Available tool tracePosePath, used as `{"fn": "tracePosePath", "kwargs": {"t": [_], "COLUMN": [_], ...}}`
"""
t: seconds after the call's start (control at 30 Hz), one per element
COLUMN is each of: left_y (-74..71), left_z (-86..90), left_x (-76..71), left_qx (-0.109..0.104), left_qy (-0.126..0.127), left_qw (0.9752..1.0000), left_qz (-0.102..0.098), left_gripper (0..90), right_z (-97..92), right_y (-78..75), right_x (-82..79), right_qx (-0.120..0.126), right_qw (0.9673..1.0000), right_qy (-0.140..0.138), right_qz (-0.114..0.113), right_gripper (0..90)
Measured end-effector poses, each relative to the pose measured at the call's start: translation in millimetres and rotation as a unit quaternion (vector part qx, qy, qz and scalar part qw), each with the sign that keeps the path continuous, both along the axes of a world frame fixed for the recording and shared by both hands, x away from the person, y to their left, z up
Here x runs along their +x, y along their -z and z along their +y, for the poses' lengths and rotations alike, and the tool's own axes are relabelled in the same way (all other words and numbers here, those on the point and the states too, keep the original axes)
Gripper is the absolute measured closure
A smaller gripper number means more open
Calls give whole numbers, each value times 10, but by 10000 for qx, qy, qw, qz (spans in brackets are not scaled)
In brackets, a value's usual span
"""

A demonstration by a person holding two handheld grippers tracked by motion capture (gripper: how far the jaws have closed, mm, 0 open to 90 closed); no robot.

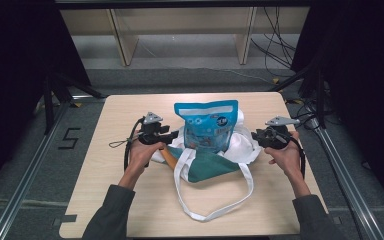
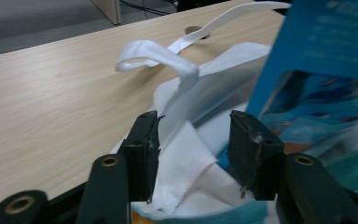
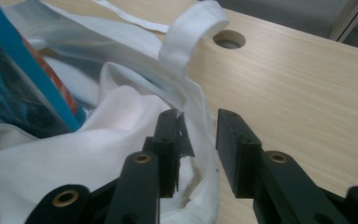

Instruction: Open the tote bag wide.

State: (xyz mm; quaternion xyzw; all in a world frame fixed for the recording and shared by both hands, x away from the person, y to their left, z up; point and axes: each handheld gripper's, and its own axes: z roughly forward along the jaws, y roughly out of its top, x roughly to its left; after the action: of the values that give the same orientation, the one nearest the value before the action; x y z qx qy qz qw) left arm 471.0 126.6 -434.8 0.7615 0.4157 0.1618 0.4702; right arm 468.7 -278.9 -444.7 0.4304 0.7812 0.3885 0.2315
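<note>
A white-and-green tote bag (image 1: 207, 160) lies mid-table with a blue snack pouch (image 1: 207, 125) standing upright in its mouth. The left gripper (image 1: 166, 137) sits at the bag's left rim and the right gripper (image 1: 258, 137) at its right rim. Both claws stand apart, with white cloth between the jaws but not pinched. The step looks like letting go of the rim after bagging the pouch. Next, probably, take the white handles (image 1: 215, 200) on the near side.

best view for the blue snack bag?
High view: the blue snack bag shows whole, standing in the tote bag. Left gripper view catches one side; right gripper view gives a blurred edge.
</note>
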Motion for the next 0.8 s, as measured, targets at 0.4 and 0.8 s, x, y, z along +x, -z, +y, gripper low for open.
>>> {"fn": "tracePosePath", "kwargs": {"t": [0.4, 0.8], "left_y": [58, 149], "left_z": [63, -15], "left_x": [-193, -386], "left_qx": [-13, -30], "left_qy": [144, 386], "left_qw": [9997, 9985], "left_qz": [206, 382], "left_gripper": [388, 302], "right_z": [139, 246], "right_y": [-55, -63], "right_x": [-100, -287], "right_qx": [42, 132], "right_qw": [9996, 9987], "right_qy": [-255, -416], "right_qz": [130, 260], "right_gripper": [521, 447]}}
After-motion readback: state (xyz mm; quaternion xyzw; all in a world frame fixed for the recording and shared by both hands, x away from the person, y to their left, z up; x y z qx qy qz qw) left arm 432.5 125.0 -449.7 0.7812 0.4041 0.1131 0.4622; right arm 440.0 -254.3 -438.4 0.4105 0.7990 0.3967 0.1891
